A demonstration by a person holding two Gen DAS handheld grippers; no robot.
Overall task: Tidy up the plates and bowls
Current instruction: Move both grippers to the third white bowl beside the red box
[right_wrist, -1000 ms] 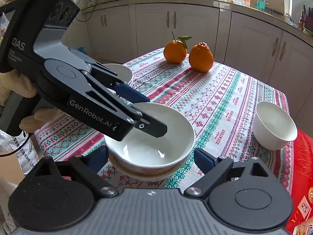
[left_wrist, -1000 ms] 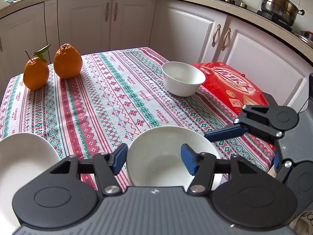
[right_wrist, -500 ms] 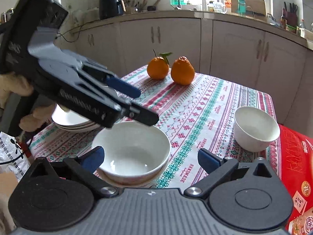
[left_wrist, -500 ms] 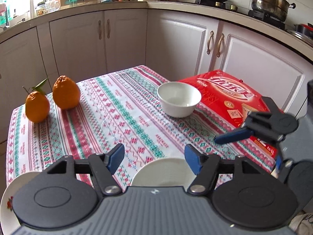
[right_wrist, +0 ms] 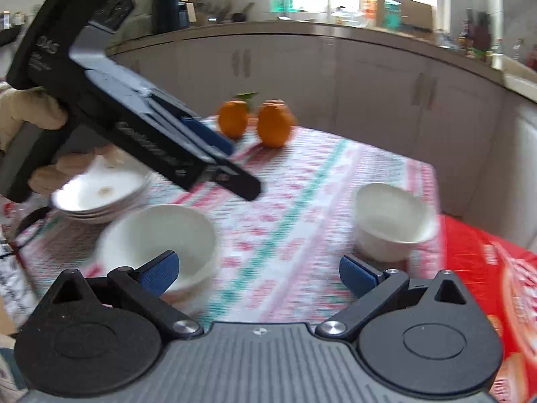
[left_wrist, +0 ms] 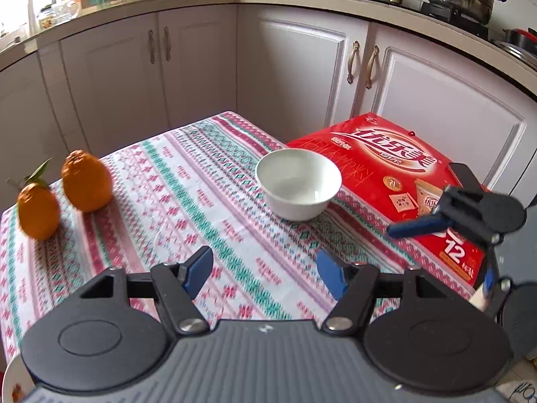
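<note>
A small white bowl (left_wrist: 298, 183) stands on the patterned tablecloth beside a red box; it also shows in the right wrist view (right_wrist: 392, 221). A larger white bowl (right_wrist: 157, 245) sits at the near left, with a stack of white plates (right_wrist: 100, 194) behind it. My left gripper (left_wrist: 265, 270) is open and empty, raised above the table; its body also shows in the right wrist view (right_wrist: 214, 154). My right gripper (right_wrist: 256, 272) is open and empty, above the cloth between the two bowls, and shows in the left wrist view (left_wrist: 436, 235).
Two oranges (left_wrist: 63, 191) sit at the table's far left corner, also in the right wrist view (right_wrist: 255, 124). The red snack box (left_wrist: 399, 184) lies on the table's right side. White kitchen cabinets (left_wrist: 302, 63) and a countertop surround the table.
Both grippers have lifted and pulled back from the larger bowl, which stays on the table. The left view has risen until that bowl dropped out of it. The right view has swung right and blurred.
</note>
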